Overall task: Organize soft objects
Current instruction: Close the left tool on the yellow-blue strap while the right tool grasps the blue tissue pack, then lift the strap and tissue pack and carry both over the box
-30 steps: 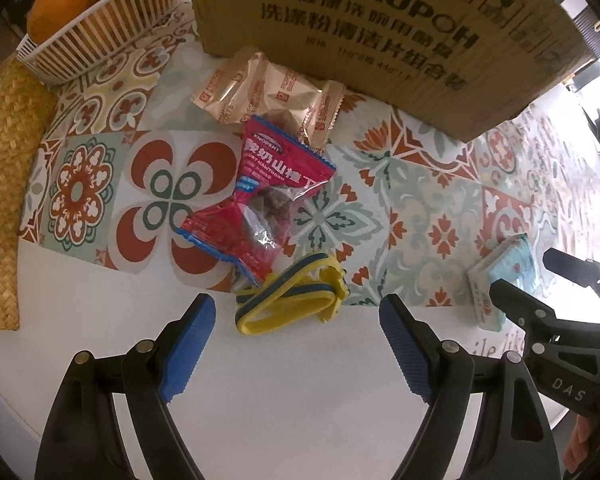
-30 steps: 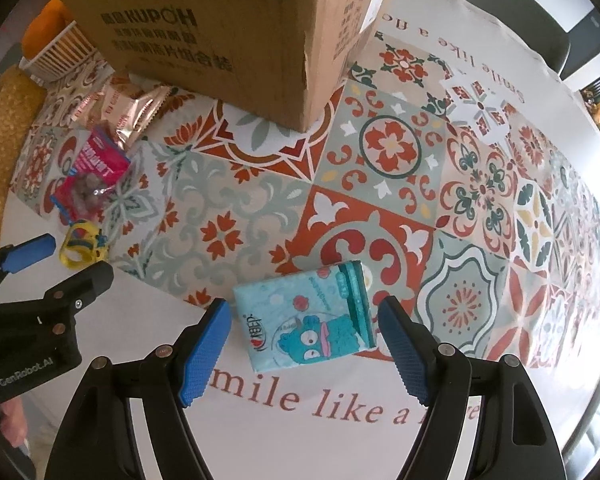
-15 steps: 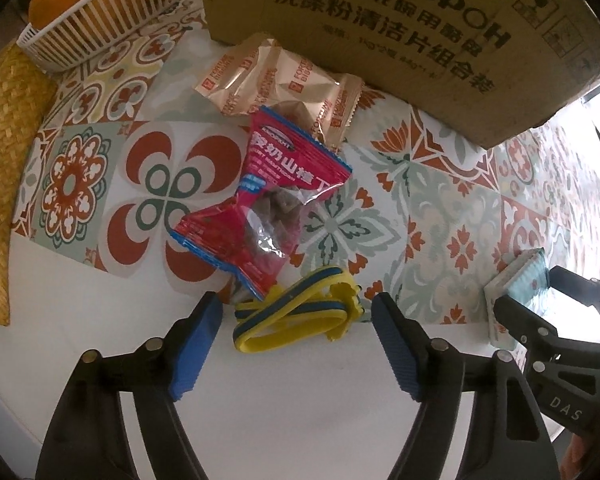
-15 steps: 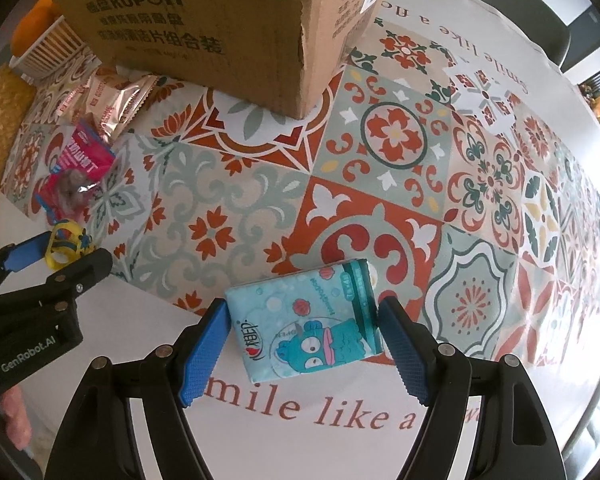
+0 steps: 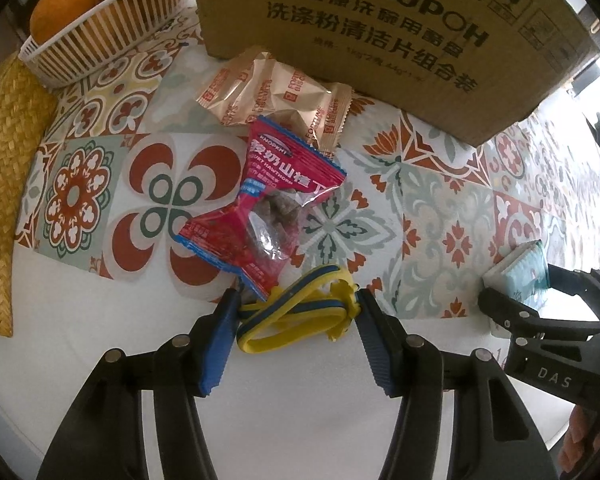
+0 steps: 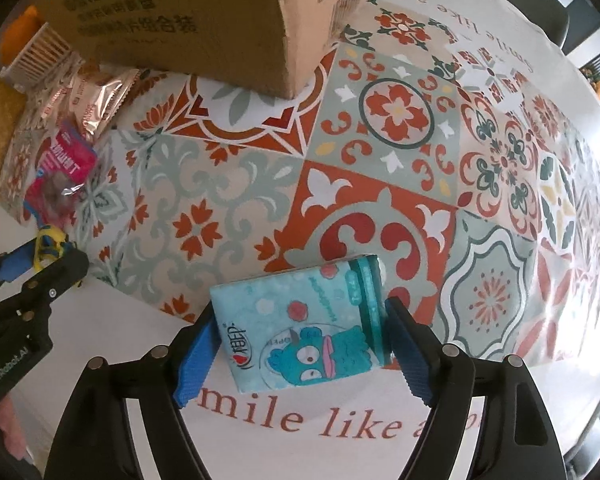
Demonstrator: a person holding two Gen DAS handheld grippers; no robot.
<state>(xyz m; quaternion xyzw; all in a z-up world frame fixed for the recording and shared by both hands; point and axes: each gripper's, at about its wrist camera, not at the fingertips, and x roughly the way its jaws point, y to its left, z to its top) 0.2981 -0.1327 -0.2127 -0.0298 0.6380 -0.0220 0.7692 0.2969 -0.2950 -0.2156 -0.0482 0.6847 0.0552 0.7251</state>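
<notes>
- Patterned tablecloth (image 6: 228, 184) is covering the table, with a large cardboard box (image 5: 380, 20) standing at the back.
- White slatted basket (image 5: 100, 28) is sitting at the far left, holding oranges (image 5: 60, 4); a woven mat (image 5: 4, 184) is lying beside it.
- Gold snack packet (image 5: 276, 92) is lying against the box, and a red snack packet (image 5: 268, 208) is overlapping its near edge.
- Left gripper (image 5: 296, 312) is reaching forward low over the table, its blue pads (image 5: 220, 340) pressing both ends of a yellow-and-blue band (image 5: 300, 312) that is touching the red packet.
- Right gripper (image 6: 300, 336) is clamping the blue tissue pack (image 6: 300, 320), which is resting on the cloth near the printed lettering.
</notes>
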